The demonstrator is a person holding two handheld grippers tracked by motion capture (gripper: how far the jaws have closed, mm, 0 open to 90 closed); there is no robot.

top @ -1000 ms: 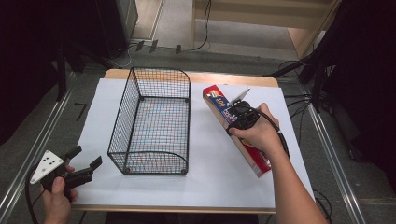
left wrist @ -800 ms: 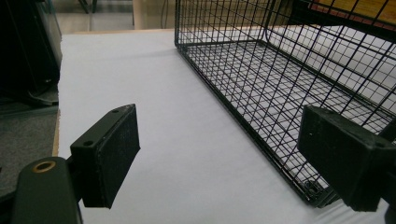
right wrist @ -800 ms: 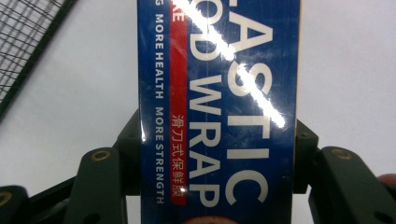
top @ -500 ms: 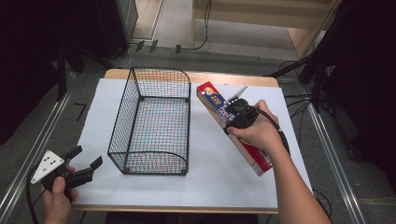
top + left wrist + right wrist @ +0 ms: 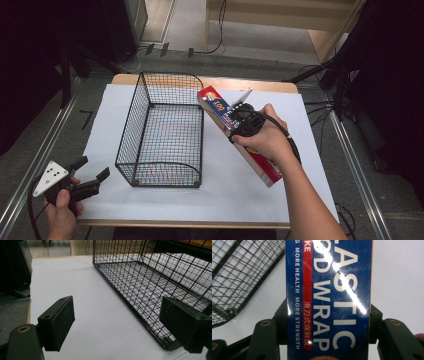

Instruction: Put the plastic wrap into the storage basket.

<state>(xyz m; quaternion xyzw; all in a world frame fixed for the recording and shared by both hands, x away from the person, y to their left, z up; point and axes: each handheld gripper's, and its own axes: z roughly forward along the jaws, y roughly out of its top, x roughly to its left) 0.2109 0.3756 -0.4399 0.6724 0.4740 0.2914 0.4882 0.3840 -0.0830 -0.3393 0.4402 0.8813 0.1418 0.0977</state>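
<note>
Box [image 5: 220, 112] of plastic wrap sits clamped in the right gripper [image 5: 235, 120], tilted just beside the basket [image 5: 165, 132]. Best lift it over the rim before lowering it lengthwise inside. Left gripper [image 5: 90, 182] waits with jaws apart at the table [image 5: 225, 195] corner.

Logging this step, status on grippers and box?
Right gripper shut on plastic wrap box. Left gripper open, idle. Wire basket beside box, path clear.
</note>
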